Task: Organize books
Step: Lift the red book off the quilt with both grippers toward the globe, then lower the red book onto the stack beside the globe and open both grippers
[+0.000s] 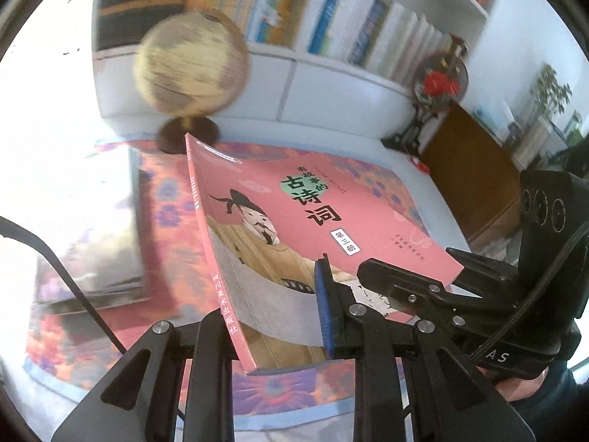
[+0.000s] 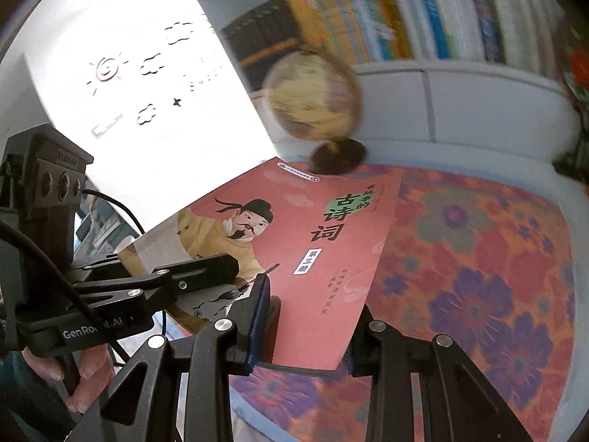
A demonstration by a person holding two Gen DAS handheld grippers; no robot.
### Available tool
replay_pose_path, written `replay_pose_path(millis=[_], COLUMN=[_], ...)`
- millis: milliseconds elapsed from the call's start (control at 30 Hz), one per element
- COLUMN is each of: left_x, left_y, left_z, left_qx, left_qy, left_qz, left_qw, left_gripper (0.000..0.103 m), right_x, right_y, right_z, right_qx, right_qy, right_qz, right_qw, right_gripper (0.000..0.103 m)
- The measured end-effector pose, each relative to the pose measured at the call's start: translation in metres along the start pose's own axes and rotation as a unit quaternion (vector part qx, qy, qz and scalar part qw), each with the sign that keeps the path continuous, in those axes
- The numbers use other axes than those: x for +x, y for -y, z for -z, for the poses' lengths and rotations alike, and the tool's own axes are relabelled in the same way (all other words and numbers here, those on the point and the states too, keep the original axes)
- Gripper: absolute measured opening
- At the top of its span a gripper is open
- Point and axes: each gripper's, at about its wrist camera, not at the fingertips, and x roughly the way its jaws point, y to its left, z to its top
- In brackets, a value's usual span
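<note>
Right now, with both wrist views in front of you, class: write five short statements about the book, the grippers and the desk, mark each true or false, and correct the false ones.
1. Both grippers hold the pink book. True: the left gripper and the right gripper each clamp its near edge.
2. The book lies flat on the floral cloth. False: it is lifted and tilted above the cloth.
3. A globe stands beyond the book, in front of the bookshelf. True.
4. The book's cover is blue with a ship. False: it is pink, showing a man in a black hat and yellow robe.
5. The shelf is bare. False: it is packed with upright books.
</note>
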Motion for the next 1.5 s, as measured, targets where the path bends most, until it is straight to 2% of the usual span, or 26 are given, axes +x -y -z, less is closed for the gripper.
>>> replay_pose_path(millis=[200,367,567,733,1000,1133,1267,1333,1500], left_x=[-0.035,-0.047,-0.029,0.001,0.021,0.031,0.033,0.025,-0.006], left_y=[-0.061,-0.112,-0.172,-0.221,-0.263,-0.273,-0.287,-0.288,-0.291], left_z=[-0.009,-0.019,-0.026,-0.022,-0.006,0.005,0.022,0.027,0.042], left_qx=[-0.019,-0.033,-0.053,-0.104,-0.168,-0.192,-0.251,-0.256,-0.253], left_qy=[0.029,0.051,0.050,0.025,0.013,-0.008,-0.020,-0.021,-0.029], left_qz=[-0.020,-0.028,-0.024,0.010,0.034,0.031,0.045,0.035,-0.034], left_qw=[0.9992,0.9978,0.9971,0.9942,0.9851,0.9809,0.9667,0.9658,0.9664], left_gripper=[0.020,0.020,0.020,0.020,0.021,0.028,0.029,0.030,0.030], right_x=[0.035,0.073,0.133,0.177,0.225,0.239,0.249,0.244,0.228], right_y=[-0.061,-0.099,-0.122,-0.125,-0.129,-0.127,-0.117,-0.116,-0.114], right_z=[-0.028,-0.052,-0.070,-0.073,-0.076,-0.069,-0.059,-0.056,-0.041], right_qx=[-0.039,-0.048,-0.049,-0.042,-0.034,-0.015,0.020,0.025,0.030], right_qy=[0.007,0.007,-0.017,-0.048,-0.081,-0.105,-0.139,-0.136,-0.159], right_qz=[-0.006,-0.016,-0.005,0.006,0.015,0.017,0.033,0.033,0.073], right_qw=[0.999,0.999,0.999,0.998,0.996,0.994,0.989,0.990,0.984], right_gripper=[0.032,0.033,0.033,0.034,0.034,0.034,0.053,0.055,0.061])
